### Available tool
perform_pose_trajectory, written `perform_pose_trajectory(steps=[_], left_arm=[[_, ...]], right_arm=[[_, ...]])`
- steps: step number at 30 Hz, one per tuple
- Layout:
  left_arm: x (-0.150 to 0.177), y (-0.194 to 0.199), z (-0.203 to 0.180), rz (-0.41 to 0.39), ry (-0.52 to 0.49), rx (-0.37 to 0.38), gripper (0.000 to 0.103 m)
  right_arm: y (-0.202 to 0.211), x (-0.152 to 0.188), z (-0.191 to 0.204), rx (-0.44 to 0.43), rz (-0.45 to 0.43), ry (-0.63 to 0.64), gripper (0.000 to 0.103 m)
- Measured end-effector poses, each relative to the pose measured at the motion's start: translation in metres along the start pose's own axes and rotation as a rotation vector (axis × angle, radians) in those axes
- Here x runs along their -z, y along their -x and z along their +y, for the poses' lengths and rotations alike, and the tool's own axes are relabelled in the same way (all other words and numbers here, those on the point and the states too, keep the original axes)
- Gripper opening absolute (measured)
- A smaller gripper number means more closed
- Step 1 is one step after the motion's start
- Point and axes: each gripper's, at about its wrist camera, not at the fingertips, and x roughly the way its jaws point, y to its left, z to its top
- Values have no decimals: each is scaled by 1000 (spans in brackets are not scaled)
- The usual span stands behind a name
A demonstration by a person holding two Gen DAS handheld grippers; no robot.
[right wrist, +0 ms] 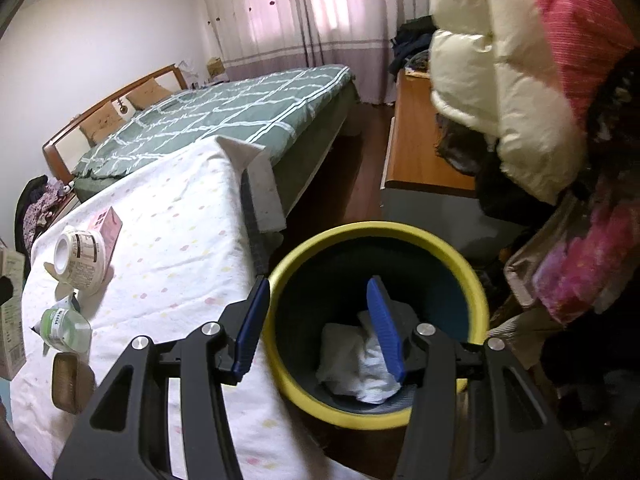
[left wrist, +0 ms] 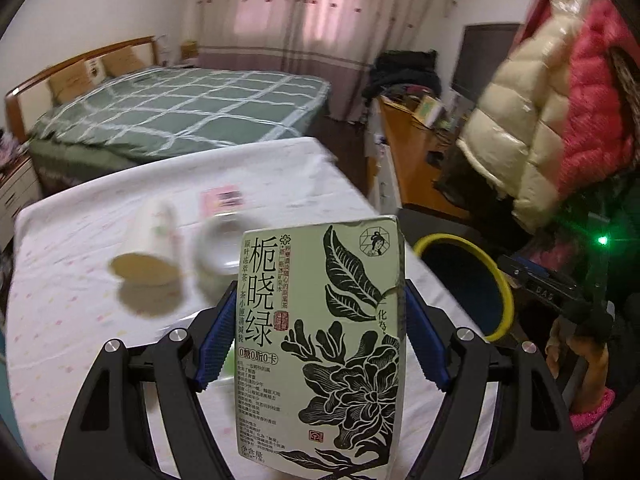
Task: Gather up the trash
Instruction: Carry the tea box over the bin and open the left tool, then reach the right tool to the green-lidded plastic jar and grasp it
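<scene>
My left gripper [left wrist: 320,340] is shut on a pale green tea carton [left wrist: 324,340] with black flower print, held upright above the white table [left wrist: 80,320]. The yellow-rimmed bin [left wrist: 468,280] stands to its right. In the right wrist view my right gripper [right wrist: 316,328] is open and empty above the bin [right wrist: 376,320], which holds crumpled white paper [right wrist: 356,368]. On the table lie a paper cup on its side [right wrist: 78,258], a pink box [right wrist: 108,226], a small clear green-label cup [right wrist: 64,328] and a brown tray [right wrist: 64,380].
A green plaid bed [right wrist: 224,120] stands behind the table. A wooden desk [right wrist: 420,152] is at the right, with puffy coats [right wrist: 520,80] hanging over it. The bin sits on the floor by the table's right edge.
</scene>
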Motion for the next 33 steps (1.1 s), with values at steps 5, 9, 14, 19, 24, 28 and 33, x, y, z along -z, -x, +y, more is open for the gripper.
perform_pose_trajectory(steps=[5,9,14,19,24,28,33], left_arm=[[-11,-41,-66,49,-71,75,76],[-15,-74,-115,86,-115,120,76],[-21,-113,-168,121,-172,139,76],[-29,-146,-210,139,-214,139,77],[-31,-167,-230,127,-245,106,89],[-31,-147,-225,85,-223,97,89],[-31,-78,-182,-32,-150,53,92]], right_arm=[[14,6,-37,36,-20,-36,49],[23,12,-64,57,-28,-66,49],[30,18,-89,70,-33,-94,49],[35,19,-108,85,-44,-120,51],[39,19,-118,93,-48,-136,53],[37,20,-114,88,-43,-129,53],[30,20,-93,49,-25,-100,53]])
